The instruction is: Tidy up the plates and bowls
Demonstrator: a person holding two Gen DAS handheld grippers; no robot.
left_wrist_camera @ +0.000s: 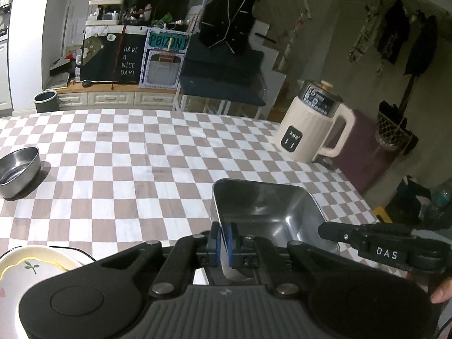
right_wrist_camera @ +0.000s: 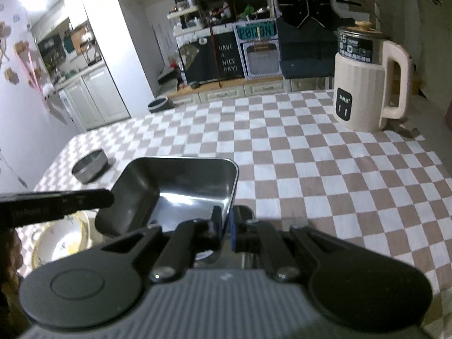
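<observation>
At the far left of the checkered counter (left_wrist_camera: 141,147) sits a round steel bowl (left_wrist_camera: 18,171), upright and well apart from everything else. Nearer, at the lower left edge of the left wrist view, lies a white plate with a yellow scalloped rim and a small green sprig (left_wrist_camera: 31,265), partly hidden behind the tool body. Moving right, the left gripper (left_wrist_camera: 224,240) has its blue-padded jaws pressed together on the near left wall of a rectangular steel dish (left_wrist_camera: 271,209), pinching that thin rim. The dish is tilted, its open side facing up and away, and it is held above the counter rather than resting flat, as far as the views tell. Right of it, the right gripper (right_wrist_camera: 227,226) pinches the opposite wall of the same dish, jaws closed tight on the metal edge; in the left wrist view its black finger reaches in from the right side over the dish's near right corner. In the right wrist view the plate shows just beside and below the dish on the left. Farthest right stands a cream electric kettle (left_wrist_camera: 313,130) with a handle, upright near the counter's far right edge, well apart from the dish
</observation>
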